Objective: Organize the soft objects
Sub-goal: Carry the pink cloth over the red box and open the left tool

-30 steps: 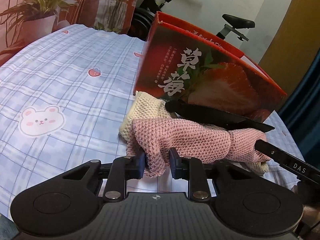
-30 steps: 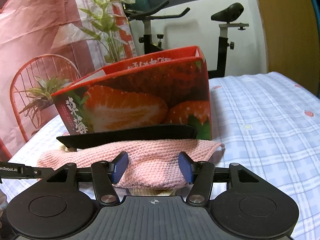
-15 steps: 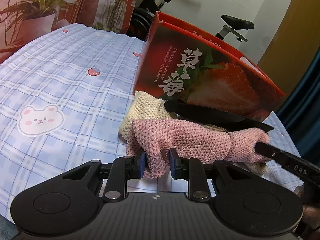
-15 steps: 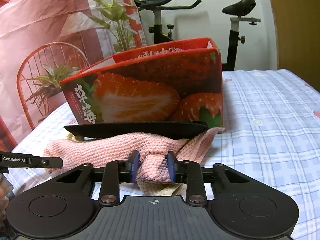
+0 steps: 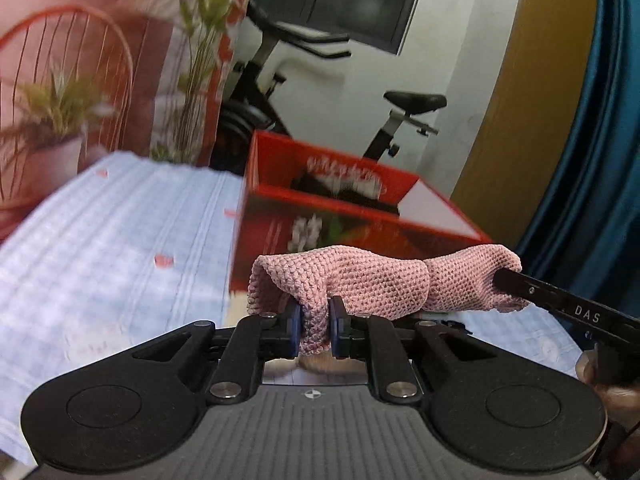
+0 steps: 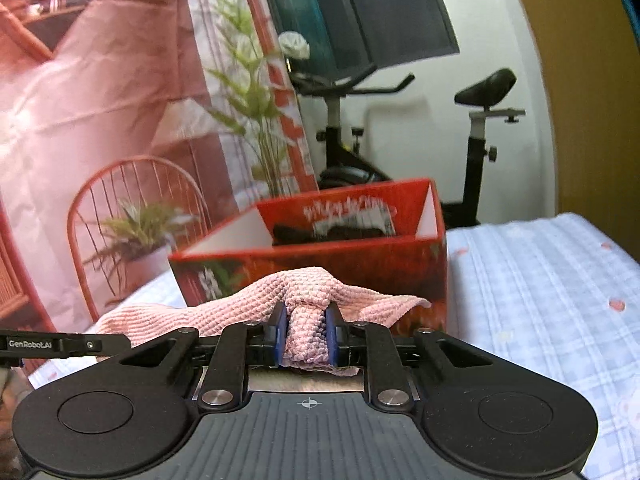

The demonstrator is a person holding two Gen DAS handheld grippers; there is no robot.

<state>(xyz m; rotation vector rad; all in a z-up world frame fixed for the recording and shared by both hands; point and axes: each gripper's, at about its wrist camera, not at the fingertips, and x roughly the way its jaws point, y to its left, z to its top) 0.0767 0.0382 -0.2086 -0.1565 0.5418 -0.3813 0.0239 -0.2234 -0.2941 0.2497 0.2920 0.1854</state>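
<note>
while both pinch it, pink cloth spans left gripper and right gripper.

Premises are a lived-in home, most likely a bedroom or spare room. An exercise bike stands against the white wall, under a dark window. A red wire chair holds a potted plant, with a taller leafy plant beside pink drapery. The work surface carries a pale blue checked cloth printed with small strawberries, domestic in pattern. A red strawberry-print cardboard box sits near its far edge. A blue curtain hangs at the right.
</note>
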